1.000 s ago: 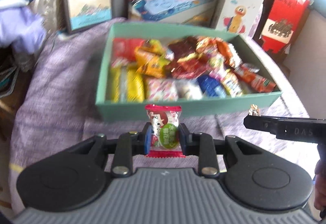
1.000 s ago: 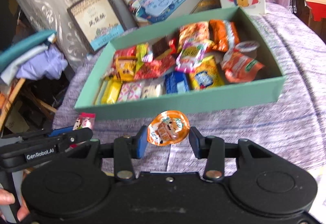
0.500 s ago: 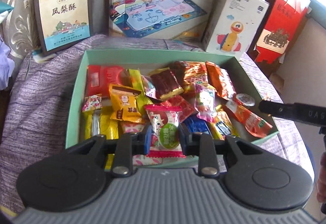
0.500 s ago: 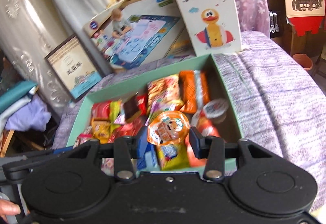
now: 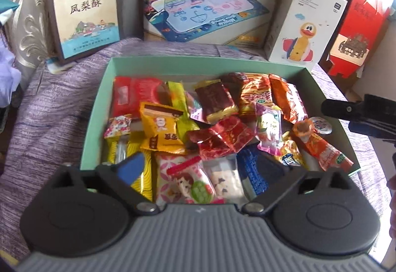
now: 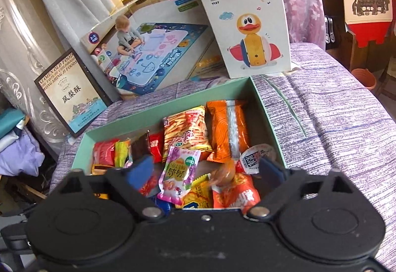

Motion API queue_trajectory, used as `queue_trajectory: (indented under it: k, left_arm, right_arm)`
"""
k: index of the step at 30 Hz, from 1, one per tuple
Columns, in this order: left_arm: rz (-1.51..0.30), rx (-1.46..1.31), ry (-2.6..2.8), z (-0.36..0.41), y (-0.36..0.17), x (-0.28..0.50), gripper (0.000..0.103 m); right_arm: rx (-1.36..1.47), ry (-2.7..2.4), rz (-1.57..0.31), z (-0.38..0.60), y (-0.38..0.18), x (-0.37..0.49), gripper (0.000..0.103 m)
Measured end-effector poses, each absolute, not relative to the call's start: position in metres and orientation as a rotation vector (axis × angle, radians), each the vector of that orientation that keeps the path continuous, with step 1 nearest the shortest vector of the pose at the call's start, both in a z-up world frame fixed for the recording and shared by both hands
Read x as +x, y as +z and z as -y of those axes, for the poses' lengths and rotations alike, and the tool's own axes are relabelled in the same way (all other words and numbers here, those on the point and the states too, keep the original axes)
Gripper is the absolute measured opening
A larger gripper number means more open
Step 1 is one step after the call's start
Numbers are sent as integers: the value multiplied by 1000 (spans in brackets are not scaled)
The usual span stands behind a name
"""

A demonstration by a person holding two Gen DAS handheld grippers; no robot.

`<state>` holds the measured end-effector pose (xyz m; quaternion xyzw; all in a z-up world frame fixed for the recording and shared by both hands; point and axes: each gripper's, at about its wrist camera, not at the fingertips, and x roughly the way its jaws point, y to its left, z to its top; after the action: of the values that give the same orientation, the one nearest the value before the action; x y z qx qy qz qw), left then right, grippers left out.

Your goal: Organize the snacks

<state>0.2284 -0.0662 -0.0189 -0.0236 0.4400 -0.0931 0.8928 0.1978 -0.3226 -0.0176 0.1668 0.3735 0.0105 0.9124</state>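
My left tongs (image 5: 198, 168) hang over the near edge of the green box (image 5: 96, 108); their jaws have just been opening and now stand spread wide, gripping nothing. The pink candy (image 5: 190, 183) lies loose between them on the other snacks. My right tongs (image 6: 206, 170) are over the box's right end, jaws also just opened and spread, empty. The orange jelly cup (image 6: 224, 173) is between them, blurred, on or just above the red packets; I cannot tell if it has landed. The box sits on a purple-clothed counter (image 6: 334, 111), packed with wrapped snacks. Behind it lean a duck box (image 6: 247, 17), a play-mat box (image 5: 210, 2) and a framed card (image 5: 84, 7).
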Motion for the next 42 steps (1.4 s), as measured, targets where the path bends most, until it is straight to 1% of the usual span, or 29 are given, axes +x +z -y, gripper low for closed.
queue_trajectory:
  k: [2,4,11,30,42]
  left_arm:
    - [-924,-54,-193,65,-20,228,101]
    - [-935,-56,-192,65,-21,228,103]
    - [-936,-50,-197,66,-16,215,103]
    - [-838,-21,-206,57,28,143,103]
    - [-832,-59,-137,25,25,102,103]
  right_arm:
    - [338,25,-777,320,-18,196,103]
    - [329,25,-780,318,-17,192,103]
    - [312,40,-799,307,-11,177,103]
    - [308,83,-769,288,27,91,103]
    - [226,85,-795,275,25,44,103]
